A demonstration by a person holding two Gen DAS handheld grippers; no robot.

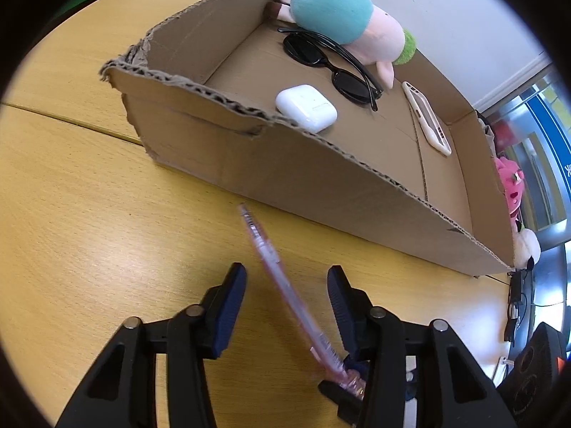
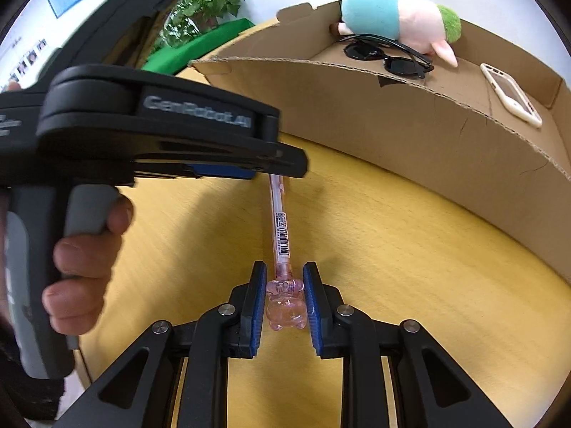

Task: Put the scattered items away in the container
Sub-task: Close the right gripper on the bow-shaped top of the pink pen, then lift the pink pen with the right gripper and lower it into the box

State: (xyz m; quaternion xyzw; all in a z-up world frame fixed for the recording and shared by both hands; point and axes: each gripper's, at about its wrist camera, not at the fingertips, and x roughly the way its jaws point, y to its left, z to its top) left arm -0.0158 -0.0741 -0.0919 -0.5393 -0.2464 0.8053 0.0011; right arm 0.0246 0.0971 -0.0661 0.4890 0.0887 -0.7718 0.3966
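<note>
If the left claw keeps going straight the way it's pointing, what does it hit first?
Most likely the pink pen, which already lies between the left claw's open pads. Past it comes the wooden table, then the near wall of the cardboard box; depth is hard to judge here.

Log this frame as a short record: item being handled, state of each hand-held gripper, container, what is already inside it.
item: pink transparent pen with bear-shaped cap, on the yellow wooden table
right hand-held gripper: shut on the pen's bear cap
left hand-held gripper: open, straddling the pen barrel
container: cut-down brown cardboard box
inside: plush pig in teal top, black sunglasses, white earbud case, cream phone case
</note>
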